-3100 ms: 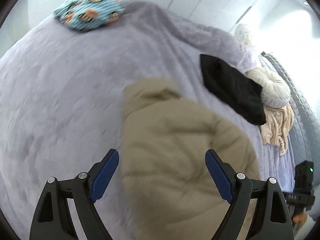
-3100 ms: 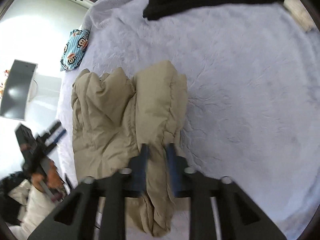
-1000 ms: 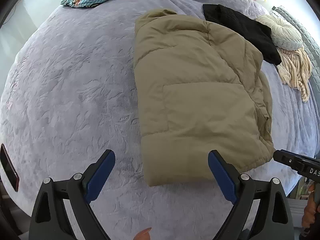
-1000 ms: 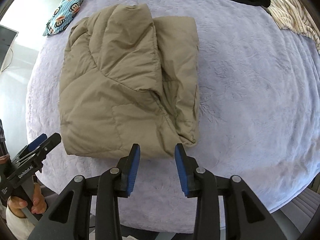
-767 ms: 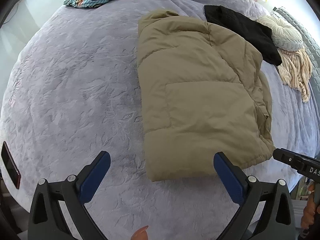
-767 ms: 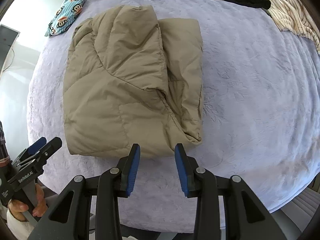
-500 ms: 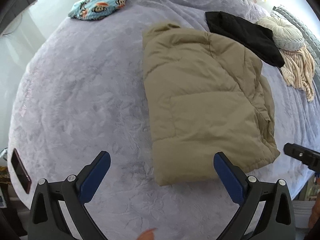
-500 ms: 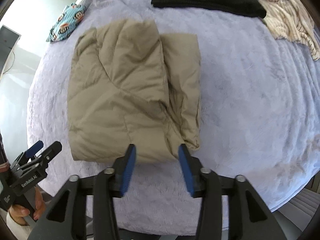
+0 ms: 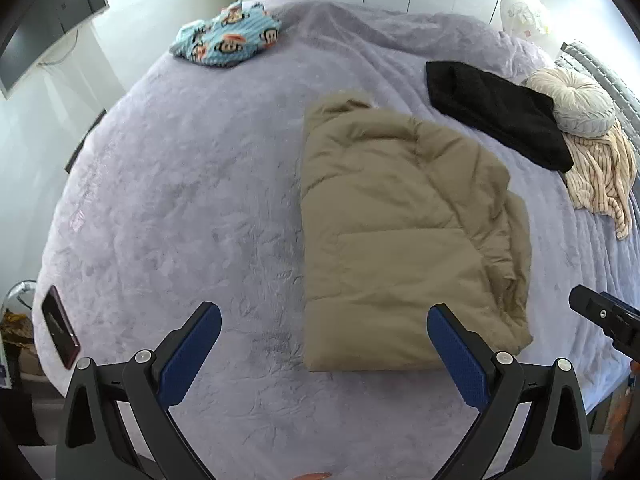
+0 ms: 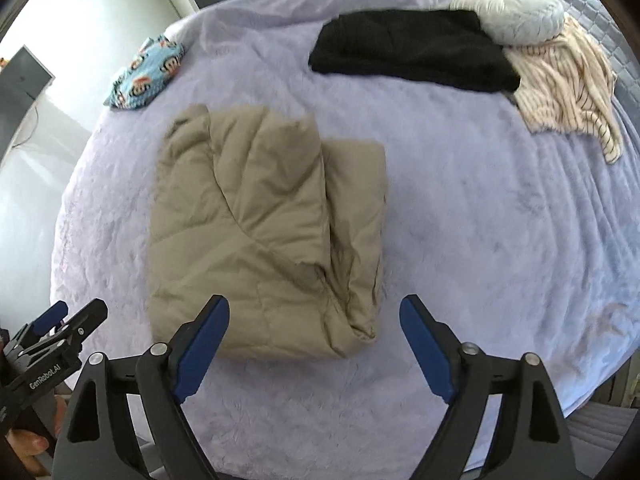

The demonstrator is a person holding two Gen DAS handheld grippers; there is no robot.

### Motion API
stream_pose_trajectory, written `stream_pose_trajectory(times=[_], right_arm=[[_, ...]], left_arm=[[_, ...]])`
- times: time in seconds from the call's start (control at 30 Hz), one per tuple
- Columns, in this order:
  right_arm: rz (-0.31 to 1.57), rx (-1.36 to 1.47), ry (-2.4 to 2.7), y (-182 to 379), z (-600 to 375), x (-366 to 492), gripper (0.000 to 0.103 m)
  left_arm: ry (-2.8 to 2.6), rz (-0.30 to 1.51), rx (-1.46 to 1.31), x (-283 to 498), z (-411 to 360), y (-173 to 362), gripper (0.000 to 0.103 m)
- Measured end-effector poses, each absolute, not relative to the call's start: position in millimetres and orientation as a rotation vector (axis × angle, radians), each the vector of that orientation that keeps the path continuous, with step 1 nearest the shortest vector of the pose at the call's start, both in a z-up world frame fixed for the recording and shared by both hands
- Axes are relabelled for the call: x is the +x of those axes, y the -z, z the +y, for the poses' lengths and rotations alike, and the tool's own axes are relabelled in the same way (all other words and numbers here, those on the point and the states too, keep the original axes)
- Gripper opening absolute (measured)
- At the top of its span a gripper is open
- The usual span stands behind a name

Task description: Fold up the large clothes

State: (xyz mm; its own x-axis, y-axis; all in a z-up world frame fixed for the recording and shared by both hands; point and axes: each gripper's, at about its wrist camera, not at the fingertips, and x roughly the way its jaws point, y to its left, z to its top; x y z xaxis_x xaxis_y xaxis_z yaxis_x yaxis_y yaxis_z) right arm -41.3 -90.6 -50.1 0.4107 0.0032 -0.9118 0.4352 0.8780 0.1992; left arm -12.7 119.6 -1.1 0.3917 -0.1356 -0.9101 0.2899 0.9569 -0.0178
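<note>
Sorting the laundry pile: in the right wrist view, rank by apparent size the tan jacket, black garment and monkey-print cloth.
1. tan jacket, nearest the camera, so partly flattered
2. black garment
3. monkey-print cloth

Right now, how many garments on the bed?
4: tan jacket folded mid-bed; black garment and striped top at the far right; monkey-print piece far left. Others may be hidden.

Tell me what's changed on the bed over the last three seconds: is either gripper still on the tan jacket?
No. The right gripper, shut on the tan jacket three seconds ago, has let go and its jaws are opening with nothing between them. The left gripper stays open and empty. Both have pulled up and away. The jacket now lies folded flat. The black garment, striped top and monkey-print cloth haven't moved.
</note>
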Motion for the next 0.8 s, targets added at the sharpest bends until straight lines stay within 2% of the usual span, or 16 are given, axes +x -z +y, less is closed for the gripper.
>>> stream_pose_trajectory(times=[0.13,0.17,0.8], right_arm=[[1.071,0.396,0.298,32.6,-88.2,-48.1,0.092],[1.060,0.386,0.298,29.4,-87.2,-49.7,0.102],[1.010,0.346,0.301,4.3,-76.6,-68.1,0.103]], left_arm=[[0.265,1.098,0.149,-24.1,115.7,-19.0,0.103],[0.262,1.091,0.147,-26.4,115.0,-22.7,0.103],[0.225,1.032,0.153,-54.1,112.4,-49.1,0.103]])
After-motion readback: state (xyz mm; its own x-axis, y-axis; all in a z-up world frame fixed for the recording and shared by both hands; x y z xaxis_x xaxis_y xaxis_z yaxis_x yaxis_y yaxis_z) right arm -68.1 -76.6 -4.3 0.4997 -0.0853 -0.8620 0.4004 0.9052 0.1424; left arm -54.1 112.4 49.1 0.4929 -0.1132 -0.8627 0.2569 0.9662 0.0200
